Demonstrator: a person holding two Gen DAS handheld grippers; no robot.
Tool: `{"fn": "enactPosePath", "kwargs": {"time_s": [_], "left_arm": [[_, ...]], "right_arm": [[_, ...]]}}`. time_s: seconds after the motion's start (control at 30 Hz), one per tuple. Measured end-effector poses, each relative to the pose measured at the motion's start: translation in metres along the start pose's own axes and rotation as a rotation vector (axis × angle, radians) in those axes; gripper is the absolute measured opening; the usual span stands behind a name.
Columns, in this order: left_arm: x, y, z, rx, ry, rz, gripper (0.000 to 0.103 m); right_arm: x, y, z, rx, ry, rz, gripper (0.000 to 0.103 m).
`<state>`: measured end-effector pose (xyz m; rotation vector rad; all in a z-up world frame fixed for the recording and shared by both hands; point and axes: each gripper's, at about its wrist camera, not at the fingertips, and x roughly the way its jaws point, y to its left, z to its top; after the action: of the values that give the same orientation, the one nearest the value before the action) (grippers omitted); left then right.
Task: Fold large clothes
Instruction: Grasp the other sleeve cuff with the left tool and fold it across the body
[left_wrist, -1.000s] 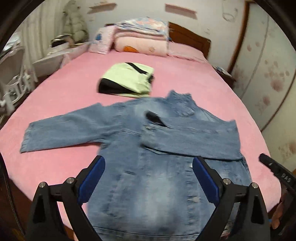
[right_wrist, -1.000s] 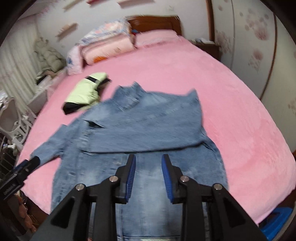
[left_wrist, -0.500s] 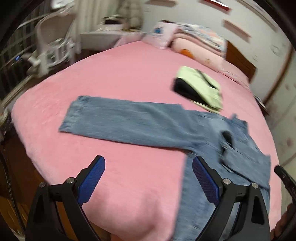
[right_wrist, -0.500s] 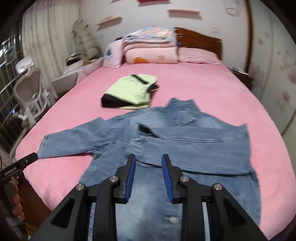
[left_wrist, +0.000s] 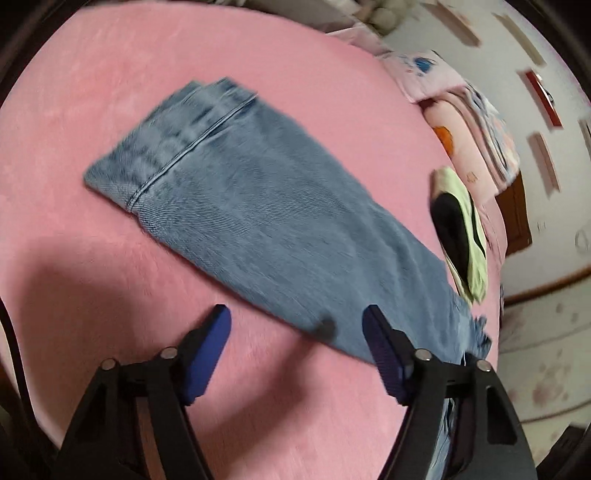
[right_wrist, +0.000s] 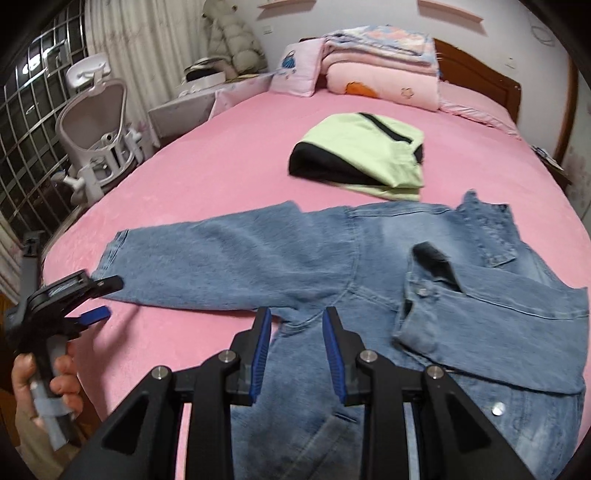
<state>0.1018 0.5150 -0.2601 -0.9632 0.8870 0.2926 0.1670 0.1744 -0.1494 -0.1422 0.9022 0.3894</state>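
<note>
A blue denim jacket (right_wrist: 369, 266) lies flat on the pink bed (right_wrist: 207, 177), one sleeve folded across its chest, the other stretched toward the bed's left edge. The left gripper (left_wrist: 295, 332) hangs over that sleeve's cuff end, fingers apart and closing, nothing clamped. The right gripper (right_wrist: 297, 350) hovers above the jacket's body, fingers narrowly apart, empty. A folded green-and-black garment (right_wrist: 362, 155) sits mid-bed.

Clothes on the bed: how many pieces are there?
2. A denim jacket lies spread near the bed's front edge; a folded green-and-black garment lies just beyond it, mid-bed. Others may be hidden in the bedding stacked at the headboard.
</note>
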Motion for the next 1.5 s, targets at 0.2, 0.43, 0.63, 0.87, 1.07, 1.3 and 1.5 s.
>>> {"fn": "enactPosePath", "kwargs": {"time_s": [0.2, 0.43, 0.63, 0.87, 1.07, 1.3, 1.5], "left_arm": [[0.023, 0.011, 0.019, -0.058, -0.062, -0.027, 0.056], [0.036, -0.003, 0.037, -0.040, -0.103, 0.073, 0.007], [0.005, -0.101, 0.019, 0.236, -0.257, 0.134, 0.005], [-0.017, -0.267, -0.045, 0.572, -0.288, -0.064, 0.005], [-0.007, -0.390, -0.143, 0.854, -0.259, -0.221, 0.005], [0.061, -0.457, -0.263, 1.121, -0.024, -0.253, 0.007], [0.131, -0.439, -0.320, 1.214, 0.228, -0.106, 0.026]], "right_arm": [[0.019, -0.005, -0.004, 0.008, 0.029, 0.009, 0.029], [0.027, -0.017, -0.008, 0.030, 0.043, 0.018, 0.029], [0.018, -0.047, -0.014, 0.082, 0.036, -0.002, 0.029], [-0.016, -0.123, -0.020, 0.215, -0.025, -0.088, 0.029], [-0.053, -0.202, -0.039, 0.350, -0.073, -0.172, 0.029], [-0.083, -0.283, -0.078, 0.476, -0.089, -0.275, 0.029], [-0.080, -0.316, -0.102, 0.519, -0.043, -0.296, 0.029]]}}
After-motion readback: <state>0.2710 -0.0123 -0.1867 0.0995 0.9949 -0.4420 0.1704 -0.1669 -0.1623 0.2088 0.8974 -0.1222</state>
